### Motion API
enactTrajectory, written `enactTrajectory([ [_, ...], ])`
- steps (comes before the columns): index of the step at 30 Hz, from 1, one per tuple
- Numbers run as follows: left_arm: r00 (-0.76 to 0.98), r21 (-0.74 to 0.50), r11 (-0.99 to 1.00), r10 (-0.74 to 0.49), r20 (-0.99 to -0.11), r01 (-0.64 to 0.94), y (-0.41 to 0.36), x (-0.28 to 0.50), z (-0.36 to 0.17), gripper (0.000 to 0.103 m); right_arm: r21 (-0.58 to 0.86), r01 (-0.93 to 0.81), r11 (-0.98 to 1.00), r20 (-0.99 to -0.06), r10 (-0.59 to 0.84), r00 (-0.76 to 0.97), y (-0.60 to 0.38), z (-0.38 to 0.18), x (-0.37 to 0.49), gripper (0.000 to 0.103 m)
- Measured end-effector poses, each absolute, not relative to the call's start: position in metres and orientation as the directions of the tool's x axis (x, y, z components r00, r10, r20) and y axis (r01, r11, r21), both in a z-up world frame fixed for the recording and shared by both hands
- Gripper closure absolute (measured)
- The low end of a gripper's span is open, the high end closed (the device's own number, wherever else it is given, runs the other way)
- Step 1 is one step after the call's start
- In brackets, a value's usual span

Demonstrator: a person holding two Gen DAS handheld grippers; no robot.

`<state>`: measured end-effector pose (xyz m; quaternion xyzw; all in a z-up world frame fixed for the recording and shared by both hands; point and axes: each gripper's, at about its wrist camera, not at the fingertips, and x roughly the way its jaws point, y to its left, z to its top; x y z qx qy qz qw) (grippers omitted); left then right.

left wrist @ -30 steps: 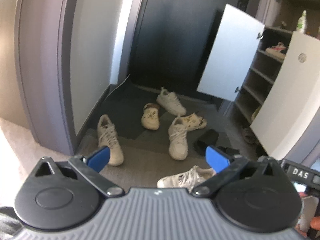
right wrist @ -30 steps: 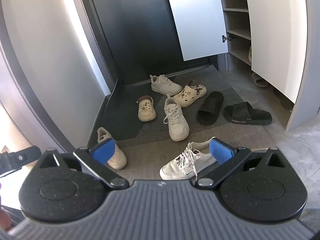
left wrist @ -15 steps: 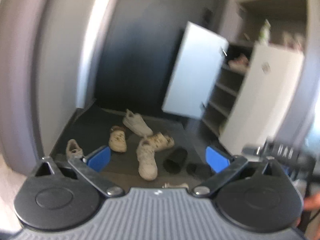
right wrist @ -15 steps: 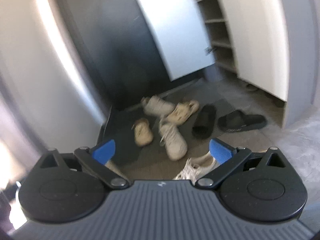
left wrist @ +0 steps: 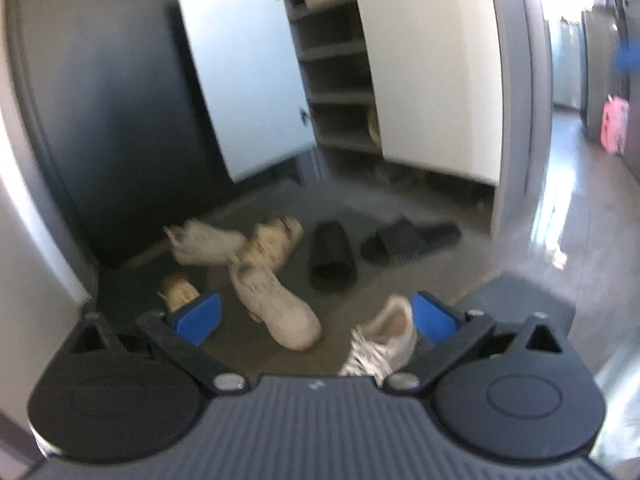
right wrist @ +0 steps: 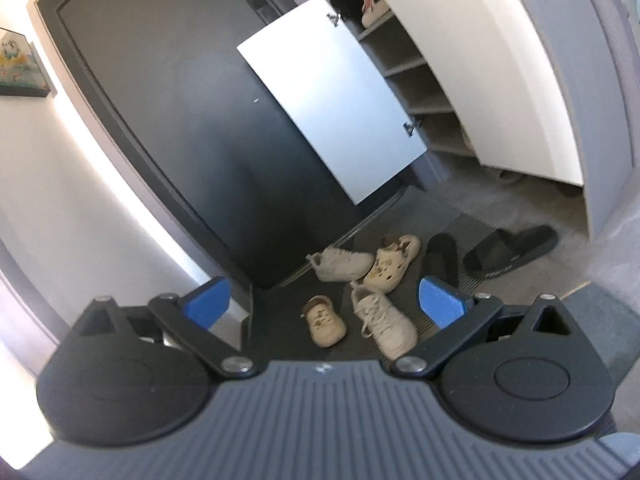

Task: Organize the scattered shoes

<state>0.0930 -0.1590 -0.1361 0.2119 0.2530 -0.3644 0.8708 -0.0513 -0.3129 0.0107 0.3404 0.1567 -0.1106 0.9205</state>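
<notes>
Shoes lie all over the dark mat (right wrist: 452,216) by the open shoe cupboard (right wrist: 416,76): white sneakers (right wrist: 382,322), cream clogs (right wrist: 394,258), black slides (right wrist: 512,248). Left gripper (left wrist: 316,316) and right gripper (right wrist: 326,302) both hang above with jaws wide apart, holding nothing.

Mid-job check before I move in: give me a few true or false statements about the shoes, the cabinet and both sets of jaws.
1. Both cabinet doors are shut. False: they stand open, showing the shelves.
2. The two black slides lie on the floor. True.
3. The left gripper holds a sneaker. False: its jaws are open and empty.
4. The right gripper is open. True.
5. A shoe sits on an upper shelf. True.
</notes>
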Motion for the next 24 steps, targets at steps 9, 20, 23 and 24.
enactTrajectory([
  [9,0.332,0.097,0.409,-0.555,-0.763,0.907,-0.25,0.182,-0.32,0.001,0.454,0.285,0.844,-0.555,0.018,0.832,-0.292,-0.021,-0.011,0.0],
  [20,0.221,0.036,0.34,-0.524,-0.823,0.94,-0.3,0.234,-0.414,0.001,0.484,0.416,0.77,-0.665,0.015,0.747,-0.305,-0.05,0.016,0.0],
  [23,0.245,0.087,0.358,-0.426,-0.871,0.93,-0.303,0.237,-0.436,0.0,0.499,0.464,0.732,-0.663,-0.022,0.748,-0.311,-0.051,0.012,0.0],
  [24,0.244,0.091,0.362,-0.404,-0.882,0.928,-0.305,0.238,-0.443,0.0,0.505,0.471,0.724,-0.661,-0.027,0.75,-0.311,-0.051,0.01,0.0],
])
